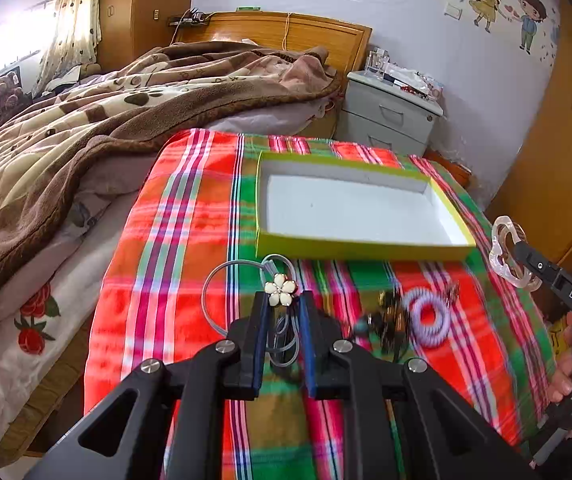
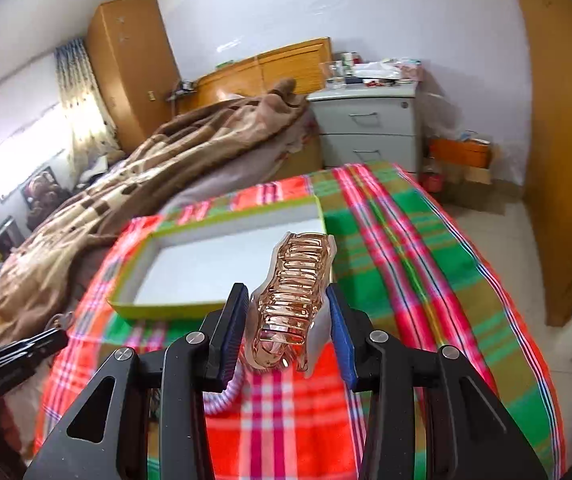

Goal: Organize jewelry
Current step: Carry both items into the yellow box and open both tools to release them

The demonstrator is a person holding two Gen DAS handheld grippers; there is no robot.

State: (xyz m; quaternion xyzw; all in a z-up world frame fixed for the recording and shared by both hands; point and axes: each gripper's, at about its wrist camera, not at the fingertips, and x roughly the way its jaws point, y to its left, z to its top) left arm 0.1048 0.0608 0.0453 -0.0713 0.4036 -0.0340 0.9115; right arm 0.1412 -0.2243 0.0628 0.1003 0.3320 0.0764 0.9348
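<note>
Hair claw clenched between right tongs, raised above plaid-covered desk, long axis pointed ahead toward tray. Flower hair tie gripped by left tongs, loop hung below. Purple coil tie left on cloth.

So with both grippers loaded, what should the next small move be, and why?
Probably carry both items forward over the open box and release. The left gripper grips the flower hair tie, the right gripper holds the pink claw clip, and the white-lined box looks empty.
</note>
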